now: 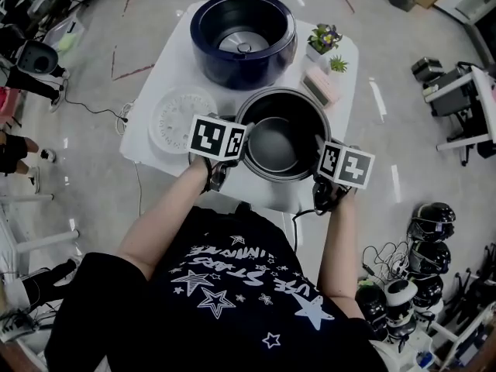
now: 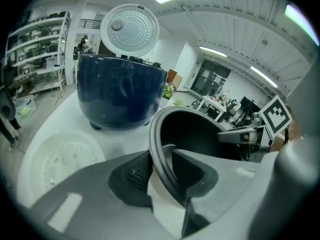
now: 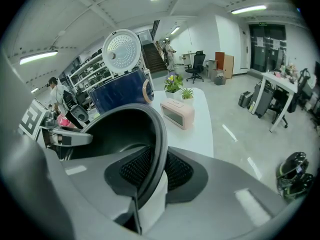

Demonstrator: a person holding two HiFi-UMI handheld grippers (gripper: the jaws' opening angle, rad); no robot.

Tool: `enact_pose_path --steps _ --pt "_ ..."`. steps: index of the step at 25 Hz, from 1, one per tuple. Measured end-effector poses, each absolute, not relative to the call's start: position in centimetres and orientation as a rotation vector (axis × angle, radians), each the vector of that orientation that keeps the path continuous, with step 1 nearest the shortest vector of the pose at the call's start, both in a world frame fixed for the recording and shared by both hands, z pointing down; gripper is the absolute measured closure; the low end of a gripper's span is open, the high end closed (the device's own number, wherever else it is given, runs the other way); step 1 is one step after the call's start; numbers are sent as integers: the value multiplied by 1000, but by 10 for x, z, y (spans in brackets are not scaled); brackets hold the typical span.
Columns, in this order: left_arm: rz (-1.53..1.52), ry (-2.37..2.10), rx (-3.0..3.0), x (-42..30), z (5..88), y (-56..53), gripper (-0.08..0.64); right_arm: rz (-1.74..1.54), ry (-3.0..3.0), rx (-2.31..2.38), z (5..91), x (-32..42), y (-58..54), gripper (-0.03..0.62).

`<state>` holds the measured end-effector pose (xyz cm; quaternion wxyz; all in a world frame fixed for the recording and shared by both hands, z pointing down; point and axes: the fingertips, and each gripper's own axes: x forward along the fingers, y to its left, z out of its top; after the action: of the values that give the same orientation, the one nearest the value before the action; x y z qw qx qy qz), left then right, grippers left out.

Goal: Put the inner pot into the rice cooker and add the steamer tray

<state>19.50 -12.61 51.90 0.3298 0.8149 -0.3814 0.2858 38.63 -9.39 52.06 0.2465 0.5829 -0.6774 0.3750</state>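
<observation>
The tray [image 1: 184,117] lies flat on the left of the bench [image 1: 177,72], its rim close to the bench's left edge and just clear of the pot [image 1: 283,142]. The left claw [image 1: 239,152] pinches the pot's left rim. In the left gripper view one jaw of this claw [image 2: 162,169] sits outside the wall and the other inside, with the rim running up between them. The pot sits at the near part of the bench, close to the front edge, mouth up and empty. Whether its base rests on the bench or hangs just above it cannot be told. Behind it, at the far end, the cooker [image 1: 232,72] stands with its lid [image 2: 130,31] raised upright and its mouth open. Only a narrow strip of bench separates it from the pot's far rim. The right claw [image 1: 322,161] pinches the pot's right rim in the same way. In the right gripper view its jaws [image 3: 155,176] press the wall from both sides. A clock [image 1: 321,86] lies just beside the pot's far right rim, and plants [image 1: 325,39] stand beyond it near the bench's right edge, right of the cooker. The floor on both sides of the bench is open, and helmets [image 1: 430,223] lie well apart at the lower right.
</observation>
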Motion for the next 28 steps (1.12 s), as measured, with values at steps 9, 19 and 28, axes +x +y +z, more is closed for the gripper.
enact_pose_path --steps 9,19,28 --pt "744 -1079 2115 183 511 -117 470 1004 -1864 1673 504 381 -81 500" --pt "645 -1112 2155 167 476 -99 485 945 -1978 1693 457 366 -66 508" --pt "513 -1207 2225 140 414 -105 485 822 -2167 1674 391 339 -80 509"
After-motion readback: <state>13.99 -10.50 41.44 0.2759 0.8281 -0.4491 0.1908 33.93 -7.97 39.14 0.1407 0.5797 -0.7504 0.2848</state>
